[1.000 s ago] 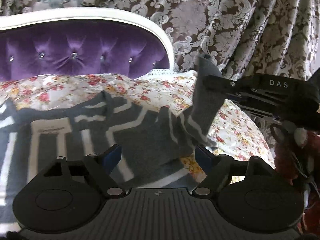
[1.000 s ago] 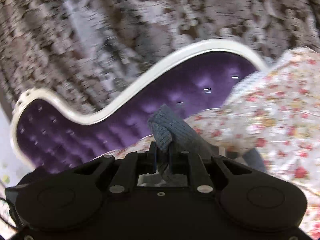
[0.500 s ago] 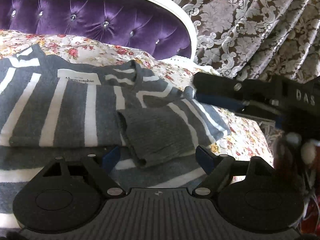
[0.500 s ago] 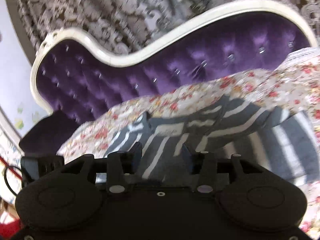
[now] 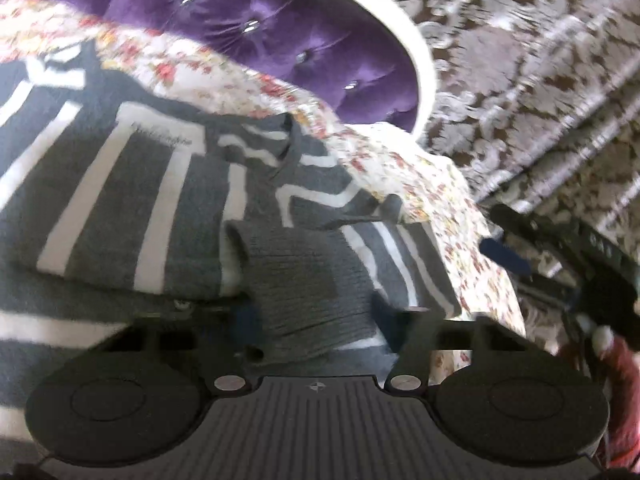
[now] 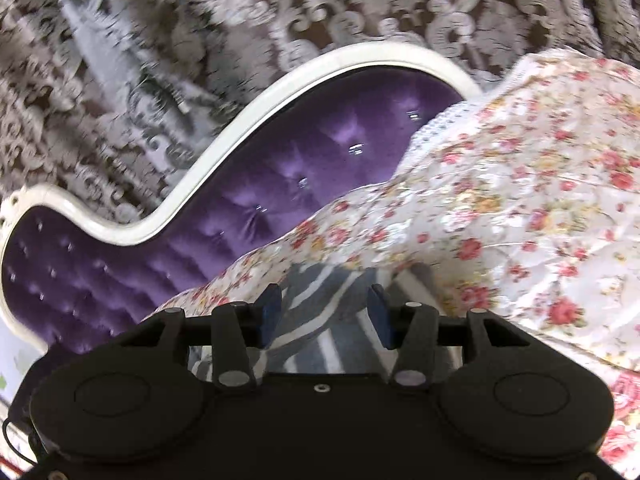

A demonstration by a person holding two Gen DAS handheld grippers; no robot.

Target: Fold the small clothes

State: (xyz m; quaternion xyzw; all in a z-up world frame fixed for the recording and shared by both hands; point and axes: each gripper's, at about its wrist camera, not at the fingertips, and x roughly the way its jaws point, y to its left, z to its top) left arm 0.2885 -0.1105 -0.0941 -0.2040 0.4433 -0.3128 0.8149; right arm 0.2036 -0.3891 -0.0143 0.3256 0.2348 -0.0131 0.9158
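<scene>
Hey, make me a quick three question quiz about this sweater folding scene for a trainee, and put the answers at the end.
1. True or false: the right gripper is clamped on the sleeve cuff.
2. Which colours are the striped sweater?
A. red and black
B. grey and white
C. plain purple
3. Fill in: the sweater lies on a ______ bedspread in front of the purple headboard.

Key: 1 false, both grippers stand open, the left gripper straddling the cuff; 2 B; 3 floral.
</scene>
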